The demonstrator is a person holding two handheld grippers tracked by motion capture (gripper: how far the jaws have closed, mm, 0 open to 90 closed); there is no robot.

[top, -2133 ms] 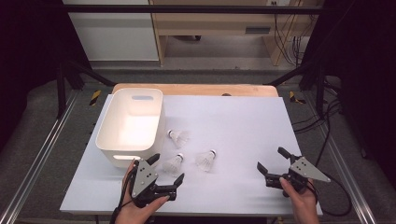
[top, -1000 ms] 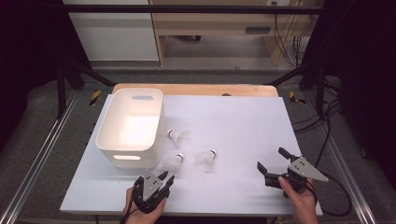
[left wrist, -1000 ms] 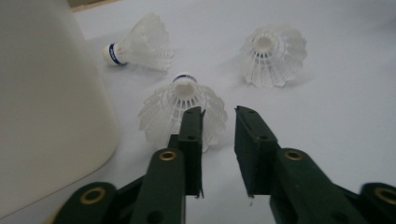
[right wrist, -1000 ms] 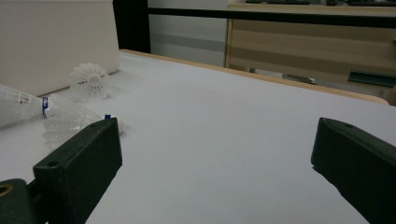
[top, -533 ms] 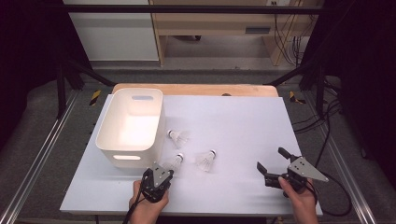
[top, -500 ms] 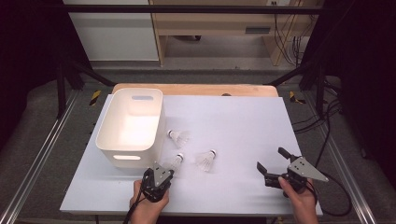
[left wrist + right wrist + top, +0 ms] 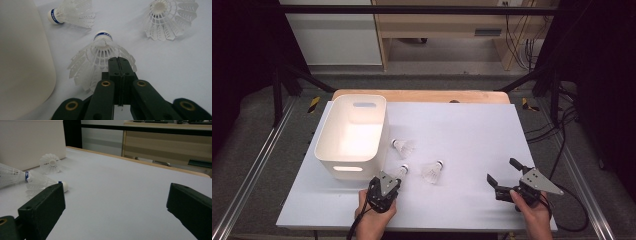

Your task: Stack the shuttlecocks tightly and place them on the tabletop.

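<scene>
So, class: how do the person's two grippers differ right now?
The left gripper has its fingers pressed together on the skirt of a shuttlecock; the right gripper has its fingers spread wide with nothing between them. Both are hand-held, low over the white table.

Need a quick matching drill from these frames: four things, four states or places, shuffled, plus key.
Things:
1. left gripper
2. right gripper
3. white bin
4. nearest shuttlecock

States:
A. empty, on the table's left
B. jaws wide apart, nothing between them
C. skirt pinched at its edge
D. jaws shut on feathers

Pairs: 1-D, 2-B, 3-A, 4-C
</scene>
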